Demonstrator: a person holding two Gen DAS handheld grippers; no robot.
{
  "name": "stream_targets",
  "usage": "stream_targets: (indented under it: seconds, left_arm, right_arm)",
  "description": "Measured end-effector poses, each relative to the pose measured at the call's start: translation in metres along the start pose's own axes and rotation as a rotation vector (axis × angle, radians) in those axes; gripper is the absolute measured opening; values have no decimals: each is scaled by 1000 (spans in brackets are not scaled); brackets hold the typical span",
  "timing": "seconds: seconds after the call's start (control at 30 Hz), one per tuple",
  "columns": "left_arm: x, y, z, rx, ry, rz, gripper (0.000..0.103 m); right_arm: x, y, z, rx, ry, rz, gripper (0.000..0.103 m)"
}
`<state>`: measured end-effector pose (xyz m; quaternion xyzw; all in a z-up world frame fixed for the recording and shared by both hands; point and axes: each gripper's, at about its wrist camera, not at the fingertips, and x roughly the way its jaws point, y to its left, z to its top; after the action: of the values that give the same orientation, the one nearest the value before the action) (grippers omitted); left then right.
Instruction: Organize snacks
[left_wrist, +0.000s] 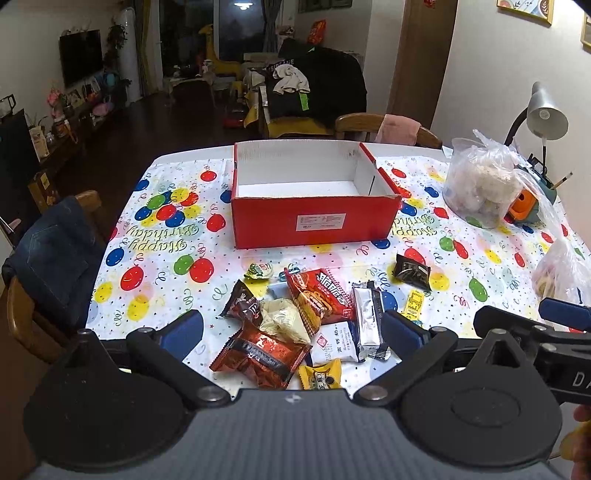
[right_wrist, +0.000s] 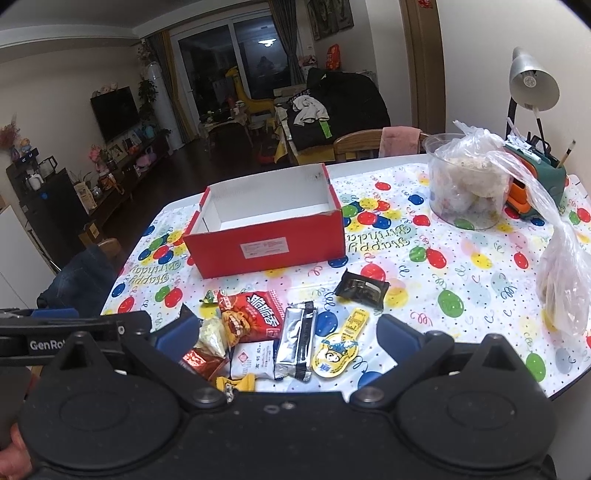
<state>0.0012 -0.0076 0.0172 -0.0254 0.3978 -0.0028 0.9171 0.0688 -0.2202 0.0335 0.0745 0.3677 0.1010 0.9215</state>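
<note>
Hovering wide open and empty, left claw (left_wrist: 291, 332) and right claw (right_wrist: 288, 334) frame the snacks (left_wrist: 295, 321) at lower centre; box (left_wrist: 314, 225) sits mid-frame on the tabletop (left_wrist: 147, 295).

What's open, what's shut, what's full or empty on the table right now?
Red box: lid off, empty inside.
Left gripper: open, holding nothing.
Right gripper: open, holding nothing.
Snack packets: sealed, in a loose pile on the tablecloth, none in the box.
Black packet: sealed, lying apart from the pile.
Clear tub: open top, holds a filled plastic bag.
Desk lamp: looks switched off.
</note>
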Motion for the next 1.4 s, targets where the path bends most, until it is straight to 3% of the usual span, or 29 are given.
stream_targets:
  seconds: [1.1, 1.4]
  left_arm:
    - [-2, 2, 1, 5, -25, -27, 103]
    - [10, 11, 0, -24, 13, -36, 103]
  right_arm:
    - [0, 5, 0, -8, -18, -14, 102]
    - [11, 6, 3, -5, -3, -28, 102]
